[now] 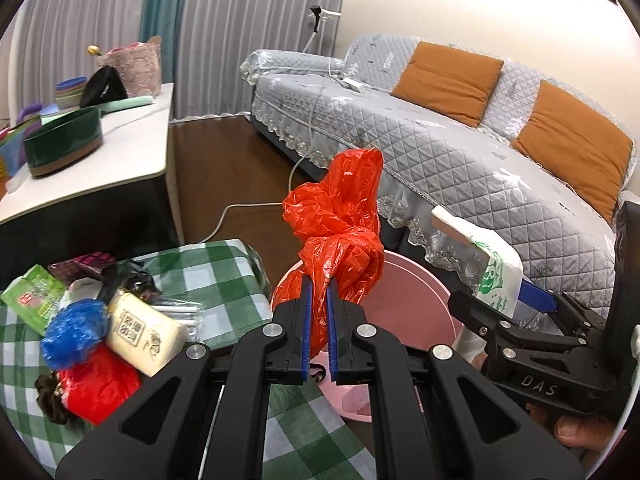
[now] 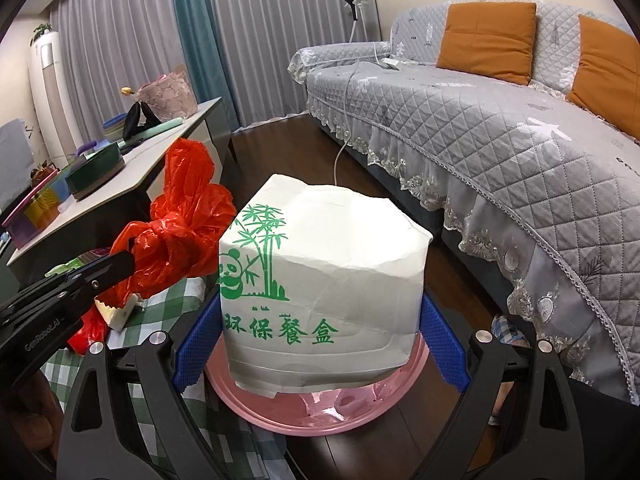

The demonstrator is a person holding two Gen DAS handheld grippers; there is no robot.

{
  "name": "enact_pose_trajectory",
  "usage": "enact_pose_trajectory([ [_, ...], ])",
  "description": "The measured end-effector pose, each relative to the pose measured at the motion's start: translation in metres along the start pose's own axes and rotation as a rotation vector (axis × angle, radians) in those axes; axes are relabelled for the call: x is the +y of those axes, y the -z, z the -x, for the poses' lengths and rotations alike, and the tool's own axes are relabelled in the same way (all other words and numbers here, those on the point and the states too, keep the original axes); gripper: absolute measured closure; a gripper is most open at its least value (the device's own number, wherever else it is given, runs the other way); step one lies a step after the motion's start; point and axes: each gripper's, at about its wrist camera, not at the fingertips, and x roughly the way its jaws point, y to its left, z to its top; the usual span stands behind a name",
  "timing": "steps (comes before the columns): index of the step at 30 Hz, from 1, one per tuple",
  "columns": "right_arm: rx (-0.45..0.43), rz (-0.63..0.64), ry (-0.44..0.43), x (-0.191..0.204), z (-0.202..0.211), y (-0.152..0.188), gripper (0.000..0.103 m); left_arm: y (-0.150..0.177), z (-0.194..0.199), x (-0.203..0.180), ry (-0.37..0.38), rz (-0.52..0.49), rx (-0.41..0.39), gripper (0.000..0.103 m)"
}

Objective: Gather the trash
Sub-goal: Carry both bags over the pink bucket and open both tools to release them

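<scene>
My left gripper [image 1: 319, 292] is shut on a crumpled red plastic bag [image 1: 340, 216], which sticks up from the blue pads over the near rim of a pink bin [image 1: 416, 280]. In the right wrist view the red bag [image 2: 180, 232] and the left gripper [image 2: 124, 264] show at the left. My right gripper [image 2: 322, 320] is shut on a white paper meal box [image 2: 320, 280] with a green panda print, held above the pink bin [image 2: 360, 412]. The left wrist view shows the box [image 1: 492, 272] and the right gripper [image 1: 500, 300] at the right.
A green checked tablecloth [image 1: 224, 264] carries more trash: a green packet [image 1: 32, 296], a blue crumpled bag [image 1: 76, 332], a cream pack [image 1: 144, 332], a red bag [image 1: 96, 388]. A white side table [image 1: 120, 152] stands left, a grey sofa [image 1: 460, 152] right, a white cable [image 1: 240, 208] on the floor.
</scene>
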Motion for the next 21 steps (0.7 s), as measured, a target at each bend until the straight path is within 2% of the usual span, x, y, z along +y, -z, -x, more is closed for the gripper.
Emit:
enact_pose_trajectory([
  [6, 0.004, -0.01, 0.002, -0.002, -0.004, -0.003, 0.013, -0.001, -0.011, -0.001, 0.017, -0.007, 0.024, 0.097],
  [8, 0.005, -0.015, 0.014, -0.002, -0.005, -0.004, 0.01, -0.003, -0.011, -0.003, 0.024, -0.017, 0.024, 0.095],
  [9, 0.008, -0.023, 0.017, -0.003, -0.005, -0.005, 0.01, -0.004, -0.011, -0.004, 0.022, -0.018, 0.024, 0.093],
  [11, 0.01, -0.036, 0.012, -0.005, -0.004, -0.006, 0.01, -0.006, -0.009, -0.002, 0.022, -0.011, 0.025, 0.076],
  [12, 0.008, -0.042, 0.01, -0.006, -0.003, -0.006, 0.01, -0.006, -0.005, -0.001, 0.016, -0.004, 0.019, 0.074],
  [21, -0.014, -0.046, -0.028, 0.001, 0.014, -0.01, 0.01, -0.003, 0.034, 0.004, -0.031, 0.012, -0.006, 0.073],
])
